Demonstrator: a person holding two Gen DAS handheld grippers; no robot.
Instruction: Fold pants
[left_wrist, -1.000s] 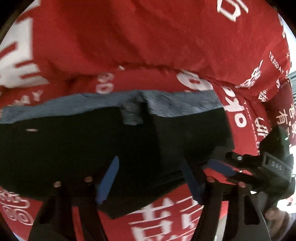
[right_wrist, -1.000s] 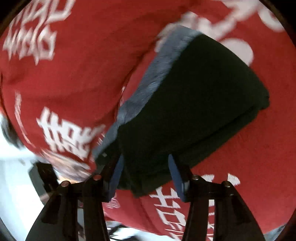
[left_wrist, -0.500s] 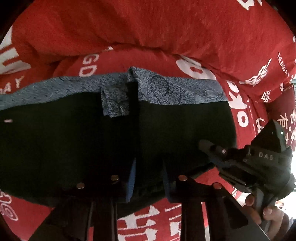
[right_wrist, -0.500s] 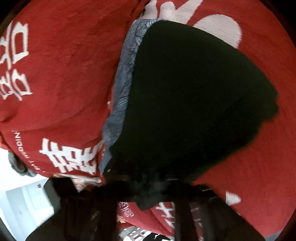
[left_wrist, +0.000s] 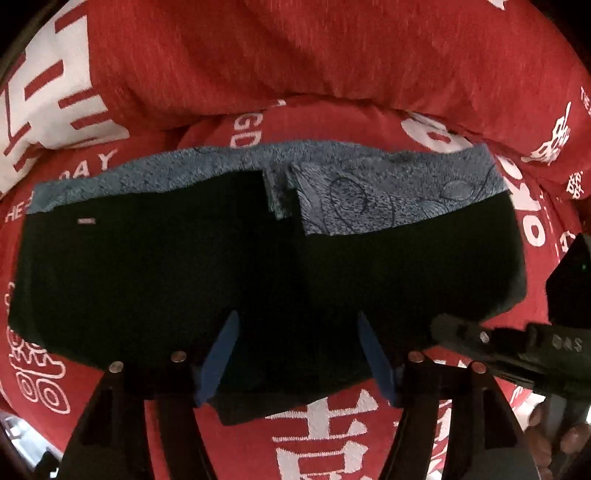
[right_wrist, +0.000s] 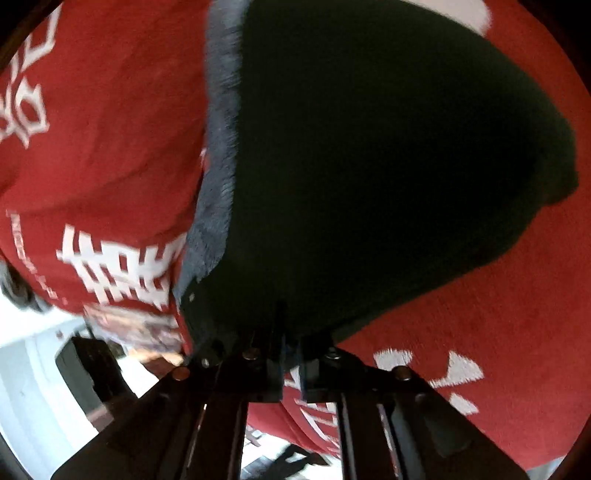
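The pants (left_wrist: 155, 273) are dark, almost black, with a blue patterned inner waistband (left_wrist: 388, 192) turned up along the far edge. They lie folded on a red bed cover. My left gripper (left_wrist: 297, 354) is open, its blue-padded fingers spread over the near edge of the pants. My right gripper (right_wrist: 290, 363) is shut on the near edge of the pants (right_wrist: 369, 166); it also shows at the right of the left wrist view (left_wrist: 458, 328), at the pants' right corner.
The red cover with white lettering (left_wrist: 332, 432) spreads under the pants. A bulky red duvet or pillow (left_wrist: 295, 55) rises just behind the waistband. Past the bed's edge, a pale floor and a dark object (right_wrist: 92, 369) show in the right wrist view.
My left gripper was narrowed on the pants half a second ago and has opened wide. My right gripper stays closed on the pants' edge and has shifted a little.
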